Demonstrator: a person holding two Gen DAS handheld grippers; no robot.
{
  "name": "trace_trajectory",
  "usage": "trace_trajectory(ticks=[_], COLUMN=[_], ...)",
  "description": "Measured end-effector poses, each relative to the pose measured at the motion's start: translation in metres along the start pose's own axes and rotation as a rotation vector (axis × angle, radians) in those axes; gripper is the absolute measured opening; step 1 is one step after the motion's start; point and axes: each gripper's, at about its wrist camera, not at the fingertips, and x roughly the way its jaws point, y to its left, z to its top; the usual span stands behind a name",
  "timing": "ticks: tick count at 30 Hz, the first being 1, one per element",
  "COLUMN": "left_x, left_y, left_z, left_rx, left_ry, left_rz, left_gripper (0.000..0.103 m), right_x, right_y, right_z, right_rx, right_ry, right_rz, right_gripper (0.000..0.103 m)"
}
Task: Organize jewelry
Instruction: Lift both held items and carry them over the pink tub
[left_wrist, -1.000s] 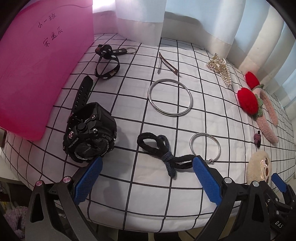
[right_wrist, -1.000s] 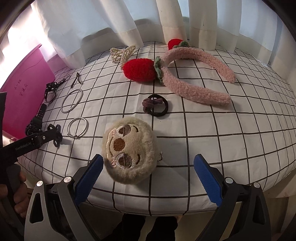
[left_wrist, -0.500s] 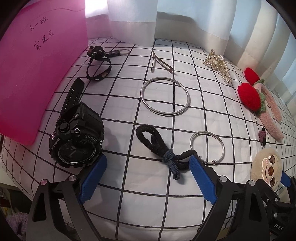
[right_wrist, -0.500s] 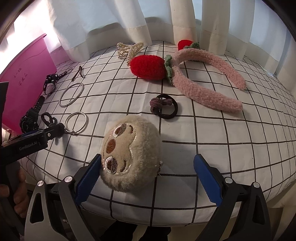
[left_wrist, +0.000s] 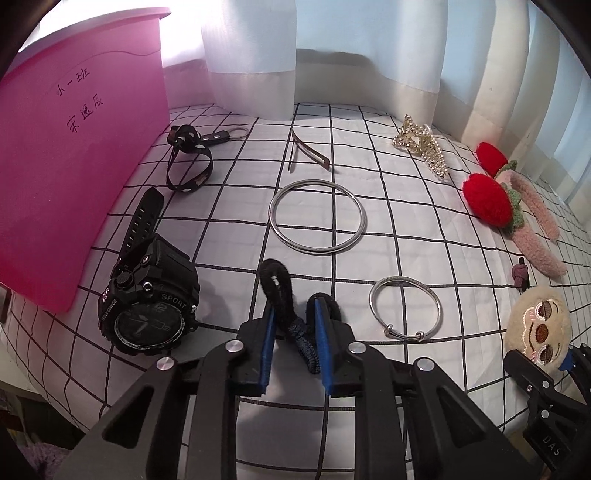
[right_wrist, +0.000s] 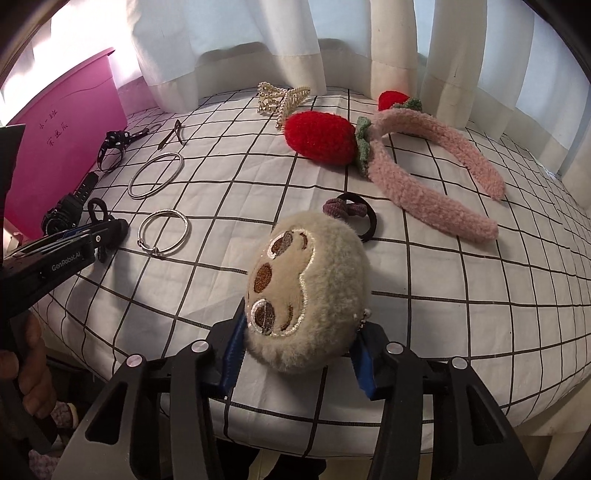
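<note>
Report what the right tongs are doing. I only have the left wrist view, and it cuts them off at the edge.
Observer: The right tongs are closing, with the plush sloth face between them and a blue pad against each side.
Operator: Check for anything dangling off it.
Observer: A short bead chain hangs at its right side, beside the right pad.
Operator: Tell me what lies behind it.
Observer: A black hair tie with a mauve knot, a full loop lying flat on the checked cloth.
</note>
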Motion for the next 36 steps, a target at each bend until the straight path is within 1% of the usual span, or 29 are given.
trace_trajectory(ticks=[5, 13, 19, 24, 27, 30, 33, 36], left_x=[-0.007, -0.037, -0.074, -0.115, -0.143, -0.17, -0.197, -0.222], left_y=[0.006, 0.005, 0.0, 0.001, 0.007, 0.018, 0.038, 0.064], left_z=[-0.003, 0.004, 0.017, 0.03, 0.038, 0.044, 0.049, 0.052], left_rx=[-0.016, -0.029, -0.059, -0.111, -0.156, -0.206, -0.261, -0.306], left_ry=[-0.017, -0.058, -0.106, -0.171, -0.223, -0.268, -0.302, -0.337], left_rz=[-0.03, -0.047, -0.065, -0.061, -0.043, -0.001, 0.052, 0.116], left_gripper=[0.016, 0.015, 0.015, 0.015, 0.015, 0.015, 0.015, 0.015], right_x=[-0.004, -0.025, -0.059, -0.094, -0.115, -0.129, -0.136, -0.14], right_y=[-0.003, -0.02, -0.029, -0.033, -0.031, -0.023, -0.006, 0.019], right_z=[0.0, 0.01, 0.034, 0.065, 0.088, 0.111, 0.135, 0.157], right_rx=[0.004, 0.049, 0.028, -0.017, -0.053, -0.095, -0.15, -0.204], right_ry=[-0.013, -0.044, -0.102, -0.178, -0.229, -0.267, -0.291, -0.314], right_rz=[0.014, 0.064, 0.098, 0.146, 0.197, 0.265, 0.347, 0.421], right_gripper=[0.045, 0.045, 0.045, 0.045, 0.045, 0.045, 0.045, 0.045])
